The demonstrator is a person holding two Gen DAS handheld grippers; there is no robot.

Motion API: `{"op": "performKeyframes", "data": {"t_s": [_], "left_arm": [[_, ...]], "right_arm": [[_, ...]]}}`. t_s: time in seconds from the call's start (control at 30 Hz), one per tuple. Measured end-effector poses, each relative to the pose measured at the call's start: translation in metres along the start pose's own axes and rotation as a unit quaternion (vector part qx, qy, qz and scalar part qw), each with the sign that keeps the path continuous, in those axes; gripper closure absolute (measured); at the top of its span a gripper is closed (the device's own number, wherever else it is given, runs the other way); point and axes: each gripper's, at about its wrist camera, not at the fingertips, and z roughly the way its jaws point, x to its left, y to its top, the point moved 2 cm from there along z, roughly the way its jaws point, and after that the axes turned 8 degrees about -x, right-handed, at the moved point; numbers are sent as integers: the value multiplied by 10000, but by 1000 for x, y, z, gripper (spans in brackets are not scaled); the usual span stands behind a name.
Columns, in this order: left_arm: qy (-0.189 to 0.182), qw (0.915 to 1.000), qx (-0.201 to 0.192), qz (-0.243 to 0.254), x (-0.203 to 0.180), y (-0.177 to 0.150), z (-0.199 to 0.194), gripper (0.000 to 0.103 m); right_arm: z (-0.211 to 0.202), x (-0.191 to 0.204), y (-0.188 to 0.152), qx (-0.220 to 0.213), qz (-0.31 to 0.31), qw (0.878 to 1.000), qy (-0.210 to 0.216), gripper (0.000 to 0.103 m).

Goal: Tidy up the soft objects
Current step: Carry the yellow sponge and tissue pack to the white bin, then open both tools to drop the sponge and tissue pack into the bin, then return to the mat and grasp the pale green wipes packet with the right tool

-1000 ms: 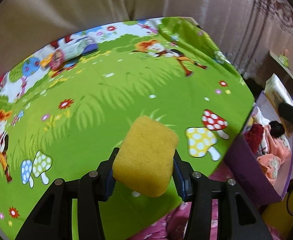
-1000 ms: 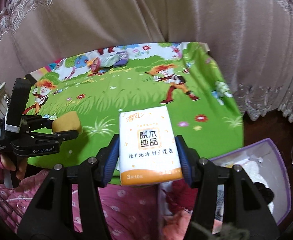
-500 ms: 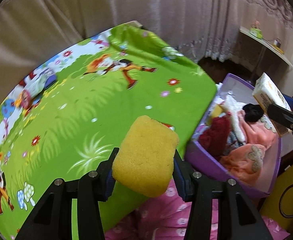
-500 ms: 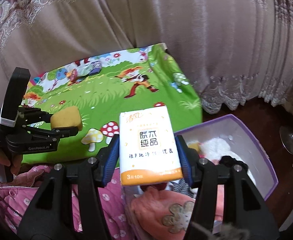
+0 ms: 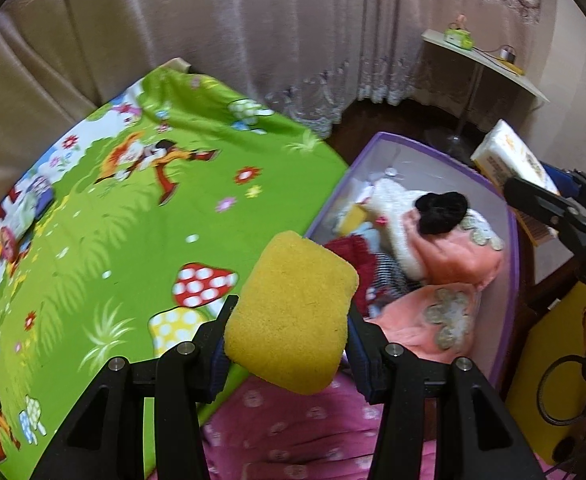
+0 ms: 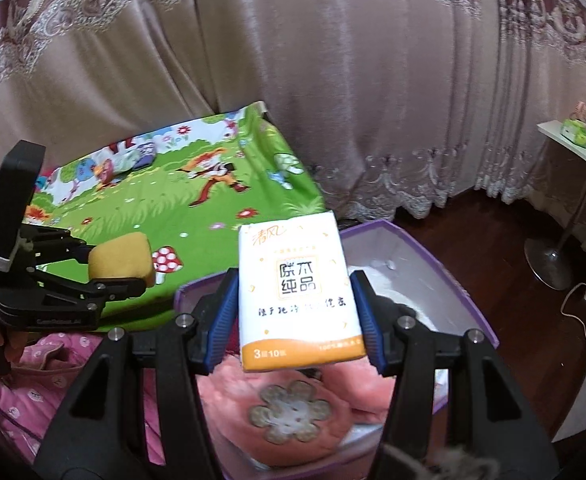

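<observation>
Left gripper (image 5: 289, 344): clamped on a yellow sponge (image 5: 293, 312), held in the air over the edge of the green cartoon cloth (image 5: 105, 216), just beside the box.
Right gripper (image 6: 297, 320): clamped on a white and orange tissue pack (image 6: 299, 296), held upright above the box.
Purple box (image 5: 511, 248): stands beside the cloth, open at the top.
Box contents: pink fleece with a flower patch (image 6: 289, 408), a white fluffy piece (image 5: 393, 204), a black furry item (image 5: 441, 210), dark red fabric (image 5: 353, 256).
Backdrop: pale curtains (image 6: 333, 80).
</observation>
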Motion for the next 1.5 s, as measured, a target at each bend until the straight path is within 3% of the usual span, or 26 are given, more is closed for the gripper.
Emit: {"op": "performKeyframes", "data": {"t_s": [0.3,0.73,0.83,0.9,0.97,1.03,1.13,1.27,1.37,1.5], "left_arm": [[-664,9977,-60,133,-53,18,12,53],[-903,9955,-222,161,-76,33,26,51],[-1389,9900,-223,-82,-76,34,32,36],[-1577,9872,-70,-214,-71,31,37,24],[-1533,9876,62,-345,-62,26,40,24],[-1490,9879,220,-380,-46,21,40,24],[-1043,9935,-21,-467,-1,10,33,24],[-100,9967,-235,-772,85,-17,23,24],[509,9914,-288,-1170,160,-43,13,24],[1582,9733,-269,-1642,262,-86,8,24]], "right_arm": [[-5,-44,-7,41,287,9981,-548,44],[-4,-56,1,-66,319,9967,-749,44],[0,-57,0,-48,363,9970,-689,43],[3,-59,-2,28,445,9969,-649,32],[4,-59,-1,65,551,9963,-662,25],[4,-54,2,73,608,9966,-558,25],[8,-36,6,114,483,9980,-392,25],[32,15,11,405,-83,9991,24,25],[59,60,10,631,-370,9958,560,25],[103,125,1,1043,-589,9850,1242,24]]}}
